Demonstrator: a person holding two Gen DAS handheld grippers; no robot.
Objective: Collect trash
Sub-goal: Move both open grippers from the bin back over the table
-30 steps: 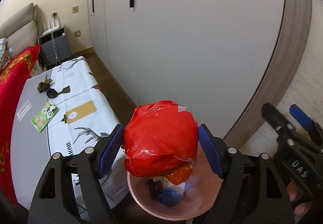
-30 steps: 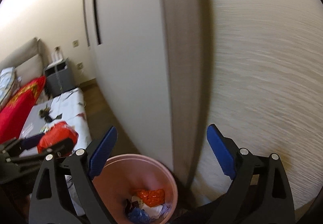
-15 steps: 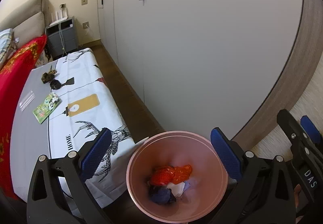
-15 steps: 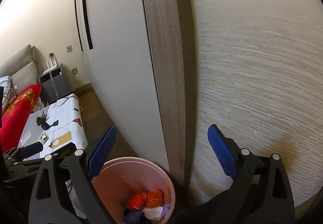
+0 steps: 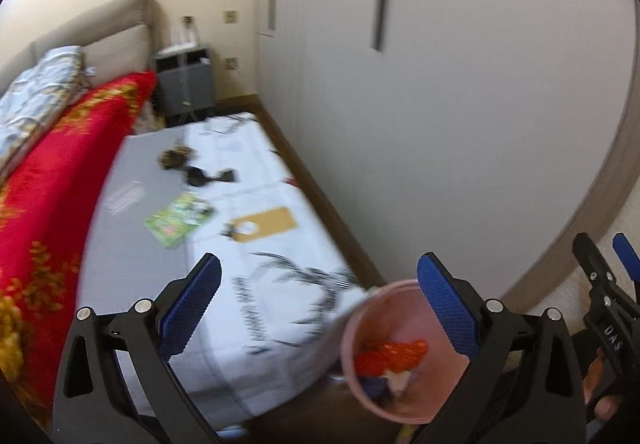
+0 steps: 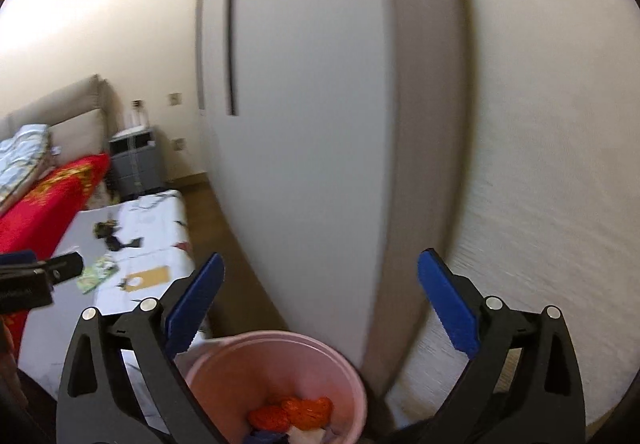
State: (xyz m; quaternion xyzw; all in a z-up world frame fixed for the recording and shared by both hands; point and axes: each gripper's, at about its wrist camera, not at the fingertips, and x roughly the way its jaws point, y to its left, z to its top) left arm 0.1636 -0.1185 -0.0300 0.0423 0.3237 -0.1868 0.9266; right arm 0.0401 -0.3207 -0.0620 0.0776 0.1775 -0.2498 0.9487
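Note:
A pink bin (image 5: 352, 348) stands on the floor at the foot of the bed, also low in the right wrist view (image 6: 280, 340). A crumpled red bag (image 5: 384, 354) (image 6: 288, 410) lies inside it on other scraps. My left gripper (image 5: 318, 260) is open and empty, over the bed's corner, left of the bin. My right gripper (image 6: 320, 256) hangs above the bin, its jaws opening with nothing between them. On the bed lie a green packet (image 5: 178, 218), dark wrappers (image 5: 176, 158) and a clear strip (image 5: 124, 198).
White wardrobe doors (image 5: 440, 104) with a wood-toned frame (image 6: 424, 164) run along the right of the narrow floor strip. A red blanket (image 5: 48, 184) covers the bed's left side. A grey nightstand (image 5: 184, 84) stands by the headboard.
The red bag held between my left jaws has dropped into the pink bin. The left jaws widened and the gripper swung left and up toward the bed. The right gripper rose a little.

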